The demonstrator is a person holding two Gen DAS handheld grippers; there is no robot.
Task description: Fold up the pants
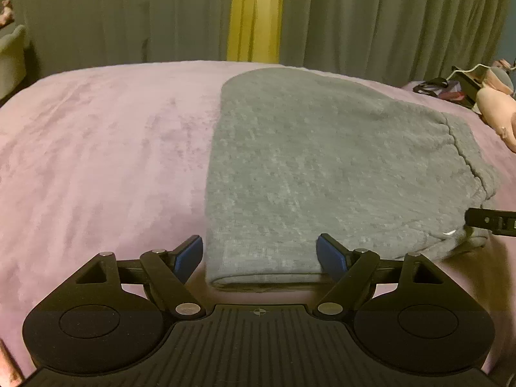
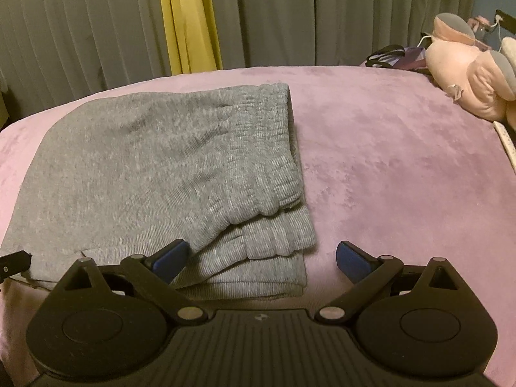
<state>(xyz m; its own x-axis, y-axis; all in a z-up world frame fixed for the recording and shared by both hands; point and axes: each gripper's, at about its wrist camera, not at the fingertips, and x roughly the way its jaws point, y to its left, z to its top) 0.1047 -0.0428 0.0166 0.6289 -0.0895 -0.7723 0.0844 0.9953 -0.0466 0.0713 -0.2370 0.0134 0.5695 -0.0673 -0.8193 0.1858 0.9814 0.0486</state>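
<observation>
I see the grey pants folded into a flat stack on the pink bed cover. My left tongs stand apart over the near folded edge, gripping nothing. My right tongs stand apart at the waistband corner, empty.

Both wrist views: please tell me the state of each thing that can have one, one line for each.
Grey pants: folded into a flat stack on the pink blanket, waistband on top.
Left hand-held gripper: open, holding nothing.
Right hand-held gripper: open, holding nothing.
Grey curtains: drawn shut.
Plush toy: lying on the blanket.
</observation>
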